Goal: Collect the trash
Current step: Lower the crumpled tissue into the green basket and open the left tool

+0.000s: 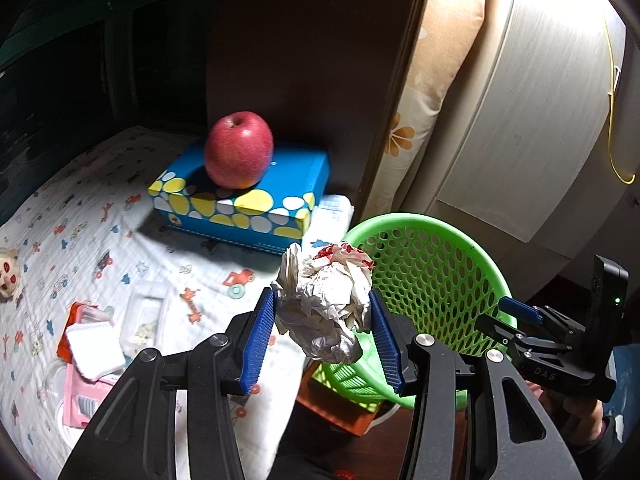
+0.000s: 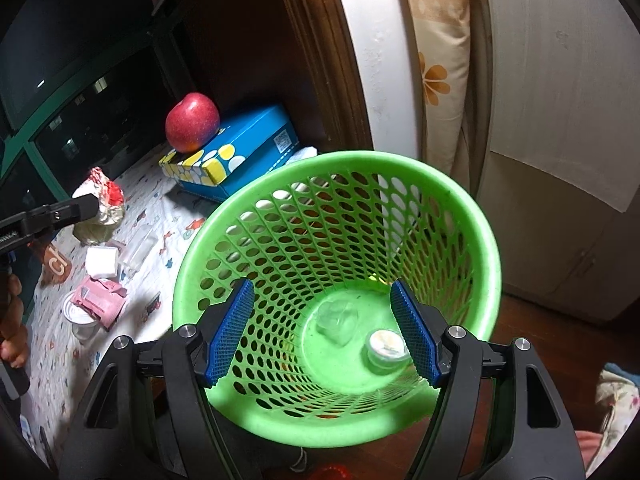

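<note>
My left gripper (image 1: pixel 324 328) is shut on a crumpled white paper wad with red marks (image 1: pixel 326 300) and holds it above the bed edge, just left of the green mesh basket (image 1: pixel 432 240). The wad also shows in the right wrist view (image 2: pixel 102 204), in the left gripper's black fingers (image 2: pixel 60 212). My right gripper (image 2: pixel 324 332) is open, its blue pads over the mouth of the basket (image 2: pixel 400 168). In the basket lie a clear plastic piece (image 2: pixel 338 320) and a small round lid (image 2: pixel 386 346). More trash lies on the bed: pink wrapper (image 2: pixel 100 300), white pad (image 1: pixel 94 348), clear tray (image 1: pixel 146 316).
A red apple (image 1: pixel 239 150) sits on a blue spotted tissue box (image 1: pixel 256 204) at the back of the patterned bed sheet (image 1: pixel 80 220). A dark wooden post (image 1: pixel 304 60) and a white cabinet (image 1: pixel 520 120) stand behind the basket. A small toy (image 1: pixel 9 274) lies at the far left.
</note>
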Demonstrator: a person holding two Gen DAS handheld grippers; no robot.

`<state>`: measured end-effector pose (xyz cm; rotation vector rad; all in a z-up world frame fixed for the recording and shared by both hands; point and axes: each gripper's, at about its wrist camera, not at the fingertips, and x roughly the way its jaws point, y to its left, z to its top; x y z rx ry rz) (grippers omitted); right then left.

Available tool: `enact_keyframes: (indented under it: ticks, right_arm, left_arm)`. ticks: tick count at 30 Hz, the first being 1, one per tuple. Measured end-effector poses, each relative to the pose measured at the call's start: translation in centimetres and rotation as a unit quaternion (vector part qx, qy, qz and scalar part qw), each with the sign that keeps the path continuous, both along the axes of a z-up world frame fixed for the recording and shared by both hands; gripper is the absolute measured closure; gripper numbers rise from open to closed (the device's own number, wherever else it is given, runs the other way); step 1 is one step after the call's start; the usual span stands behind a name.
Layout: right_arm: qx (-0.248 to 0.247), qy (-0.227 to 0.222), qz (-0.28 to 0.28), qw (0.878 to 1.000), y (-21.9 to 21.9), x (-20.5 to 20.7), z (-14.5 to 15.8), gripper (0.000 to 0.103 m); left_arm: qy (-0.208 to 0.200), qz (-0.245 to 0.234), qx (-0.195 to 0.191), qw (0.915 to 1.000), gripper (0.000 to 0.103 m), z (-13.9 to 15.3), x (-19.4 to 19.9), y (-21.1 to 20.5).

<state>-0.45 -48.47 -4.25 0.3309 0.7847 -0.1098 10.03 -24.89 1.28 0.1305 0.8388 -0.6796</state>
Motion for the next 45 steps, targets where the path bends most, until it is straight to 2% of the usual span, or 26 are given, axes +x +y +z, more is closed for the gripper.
enact_keyframes:
  ticks: [14,45]
  right_arm:
    - [0.015,-0.011,-0.032,0.999,-3.6,-2.1,0.2,0.032]
    - [0.025,-0.022,-0.027,0.999,-3.9,-3.3,0.6,0.032]
  left_arm:
    - [0.028,-0.041,0.018,0.9986,0.057,-2.4,-0.7,-5.6]
    - [0.049,-0.032,0.017,0.9981,0.057,-3.3,-1.2,-6.7]
